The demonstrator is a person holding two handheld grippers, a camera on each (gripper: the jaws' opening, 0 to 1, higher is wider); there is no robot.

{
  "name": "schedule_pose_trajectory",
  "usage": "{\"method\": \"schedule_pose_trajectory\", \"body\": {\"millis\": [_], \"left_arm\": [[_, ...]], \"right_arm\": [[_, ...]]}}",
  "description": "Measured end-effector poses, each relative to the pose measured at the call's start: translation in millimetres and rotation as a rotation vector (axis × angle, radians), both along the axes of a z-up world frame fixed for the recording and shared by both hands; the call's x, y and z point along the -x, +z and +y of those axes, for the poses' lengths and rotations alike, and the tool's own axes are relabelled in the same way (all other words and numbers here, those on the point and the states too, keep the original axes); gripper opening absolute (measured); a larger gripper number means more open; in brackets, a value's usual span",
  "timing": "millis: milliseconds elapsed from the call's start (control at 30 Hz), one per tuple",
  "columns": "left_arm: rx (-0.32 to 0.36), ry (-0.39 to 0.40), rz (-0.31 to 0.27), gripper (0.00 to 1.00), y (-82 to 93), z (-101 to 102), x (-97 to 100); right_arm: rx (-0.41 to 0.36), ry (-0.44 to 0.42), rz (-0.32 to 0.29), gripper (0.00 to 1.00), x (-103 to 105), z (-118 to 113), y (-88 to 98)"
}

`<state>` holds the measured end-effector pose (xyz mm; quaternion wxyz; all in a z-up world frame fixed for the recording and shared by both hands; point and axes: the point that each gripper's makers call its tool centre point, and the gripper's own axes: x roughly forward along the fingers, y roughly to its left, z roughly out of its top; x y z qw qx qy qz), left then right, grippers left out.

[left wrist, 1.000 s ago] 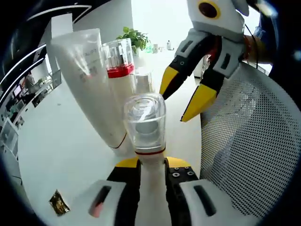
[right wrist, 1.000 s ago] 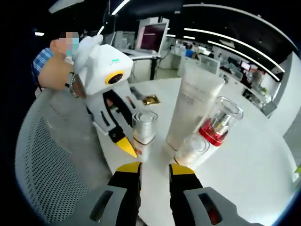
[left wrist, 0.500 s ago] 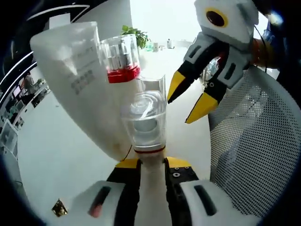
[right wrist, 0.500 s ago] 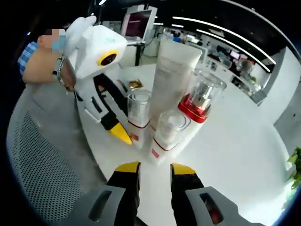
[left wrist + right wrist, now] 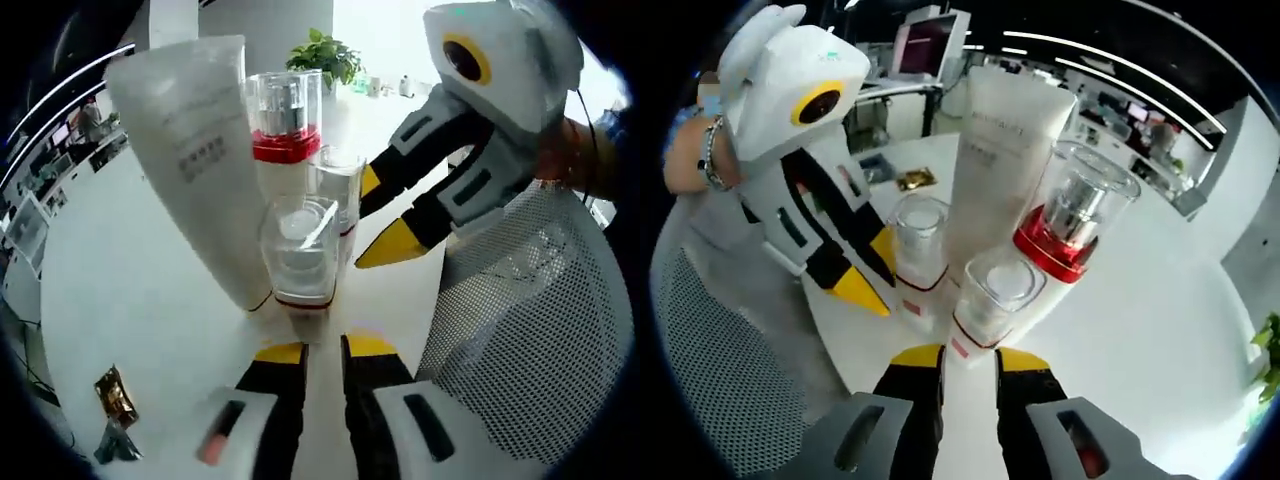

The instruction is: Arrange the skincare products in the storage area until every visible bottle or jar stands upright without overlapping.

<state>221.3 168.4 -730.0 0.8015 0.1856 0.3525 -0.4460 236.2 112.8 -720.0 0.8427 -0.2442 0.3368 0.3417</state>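
Left gripper view: jaws of the left gripper (image 5: 312,352) parted, gripping nothing, just short of a clear-capped bottle (image 5: 299,250) upright on the white table (image 5: 130,300). Right behind it a white tube (image 5: 200,150) and a red-collared pump bottle (image 5: 285,130).

Right gripper view: right gripper (image 5: 968,357) jaws apart too, empty, at the base of another clear-capped bottle (image 5: 995,295). Tube (image 5: 990,160) close behind. Mesh basket (image 5: 710,340) off to one side.

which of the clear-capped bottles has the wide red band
The tall clear-capped pump bottle beside the white tube; the two shorter bottles show only thin red lines.
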Motion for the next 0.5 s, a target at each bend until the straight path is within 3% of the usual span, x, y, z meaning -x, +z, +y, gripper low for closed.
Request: {"method": "schedule_pose_trajectory", "body": {"millis": [67,233,500], "left_arm": [[-0.020,-0.004,-0.020,0.11,-2.5,0,-5.1],[-0.035,-0.011,0.007,0.11,-9.2,2,-7.7],[-0.038,-0.018,0.002,0.10,-10.6,1,-13.9]], "right_arm": [[0.003,0.002,-0.004,0.11,1,-1,-2.2],[0.015,0.010,-0.017,0.08,-1,-3,-3.3],[0.025,0.022,-0.021,0.09,-2,-1,-4.8]]}}
